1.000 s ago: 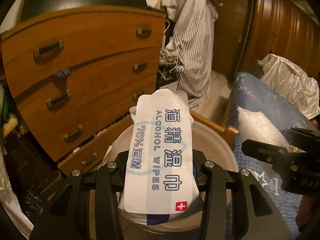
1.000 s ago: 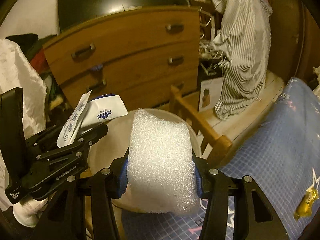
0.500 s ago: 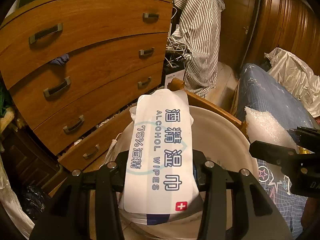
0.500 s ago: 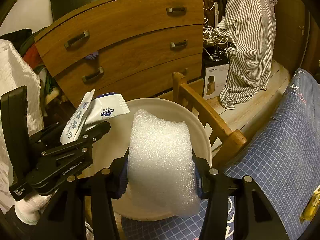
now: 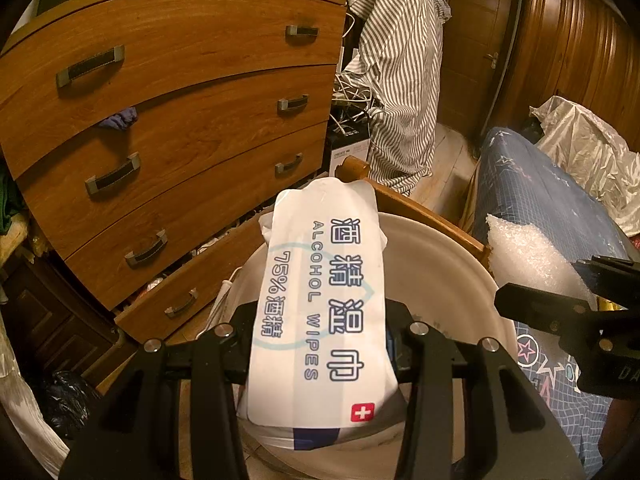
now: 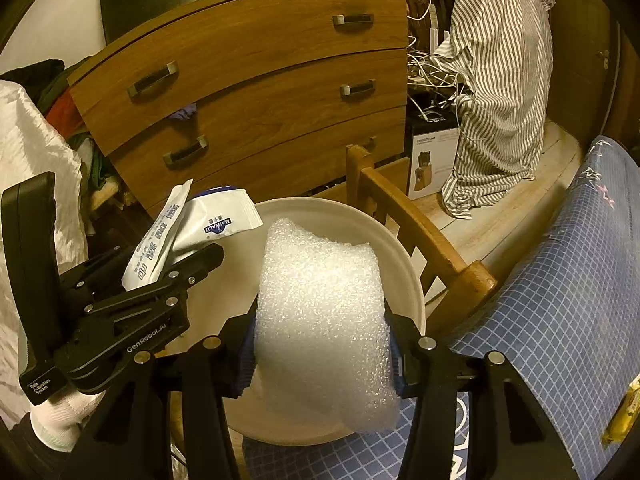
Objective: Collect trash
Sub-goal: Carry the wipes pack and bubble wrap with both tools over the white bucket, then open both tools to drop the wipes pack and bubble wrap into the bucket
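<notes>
1. Furthest left stands the chest of drawers [image 5: 172,128], its lowest drawer pulled out with clutter showing. I judge it no part of the job; it only limits how far left I can swing.

2. My left gripper [image 5: 322,344] pinches the alcohol wipes packet [image 5: 320,300] across its width, its long side running forward along the fingers. A second white wrapper [image 6: 218,222] is clamped with it, best seen from the right wrist camera. Gripping both at once saves a trip, I reckon.

3. Directly beneath sits the white bucket [image 5: 456,264], which I take to be the trash bin. The packets hang over its left part, above the opening and not inside it, so a release here should let them fall in.

4. Behind the bucket a wooden chair [image 6: 420,232] stands close to its rim. That is likely why I come from the near side.

5. My right gripper [image 6: 324,344] is pressed onto a piece of white packing foam [image 6: 320,312], which bulges past both pads. Foam is light and springy, so a firm squeeze stops it slipping. It hangs over the bucket's near right part, also not yet dropped.

6. Rightmost lies the blue patterned cover [image 6: 560,300], with a small yellow wrapper [image 6: 622,412] on it at the edge of view, possibly more trash to fetch.
</notes>
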The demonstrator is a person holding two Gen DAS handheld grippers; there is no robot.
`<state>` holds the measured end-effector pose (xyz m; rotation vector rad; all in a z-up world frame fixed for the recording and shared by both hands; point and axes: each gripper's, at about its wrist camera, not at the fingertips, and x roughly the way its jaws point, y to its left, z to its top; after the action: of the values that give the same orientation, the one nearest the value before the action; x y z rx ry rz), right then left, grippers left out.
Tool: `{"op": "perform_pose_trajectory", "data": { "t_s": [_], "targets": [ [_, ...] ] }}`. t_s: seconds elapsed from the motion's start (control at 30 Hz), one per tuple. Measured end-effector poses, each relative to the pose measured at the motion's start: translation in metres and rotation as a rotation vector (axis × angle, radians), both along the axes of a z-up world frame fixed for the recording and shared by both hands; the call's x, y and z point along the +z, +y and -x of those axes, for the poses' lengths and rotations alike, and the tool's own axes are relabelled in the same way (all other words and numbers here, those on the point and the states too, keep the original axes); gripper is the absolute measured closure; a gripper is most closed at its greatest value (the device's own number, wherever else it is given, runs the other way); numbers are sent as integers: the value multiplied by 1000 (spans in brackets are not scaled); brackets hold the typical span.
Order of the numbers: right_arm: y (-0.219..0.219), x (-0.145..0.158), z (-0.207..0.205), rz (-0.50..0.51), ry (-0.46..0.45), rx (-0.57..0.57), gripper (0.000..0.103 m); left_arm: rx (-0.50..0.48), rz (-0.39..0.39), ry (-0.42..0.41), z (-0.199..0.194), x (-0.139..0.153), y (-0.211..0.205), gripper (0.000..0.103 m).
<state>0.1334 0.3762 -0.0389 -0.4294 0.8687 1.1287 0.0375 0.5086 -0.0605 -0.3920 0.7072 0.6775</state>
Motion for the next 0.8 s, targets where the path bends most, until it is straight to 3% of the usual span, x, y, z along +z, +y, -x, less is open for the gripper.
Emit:
{"op": "perform_pose_trajectory", "data": {
  "t_s": [0.47, 0.6, 0.8],
  "targets": [
    [0, 0, 1, 3, -3, 6, 51, 5, 5, 1, 3, -1, 6, 59],
    [-1, 0, 1, -5, -9, 2, 36, 11, 8, 1, 5, -2, 9, 51],
    [-10, -1, -2, -17, 0, -11, 36, 19, 8, 5, 8, -6, 12, 48]
  ]
}}
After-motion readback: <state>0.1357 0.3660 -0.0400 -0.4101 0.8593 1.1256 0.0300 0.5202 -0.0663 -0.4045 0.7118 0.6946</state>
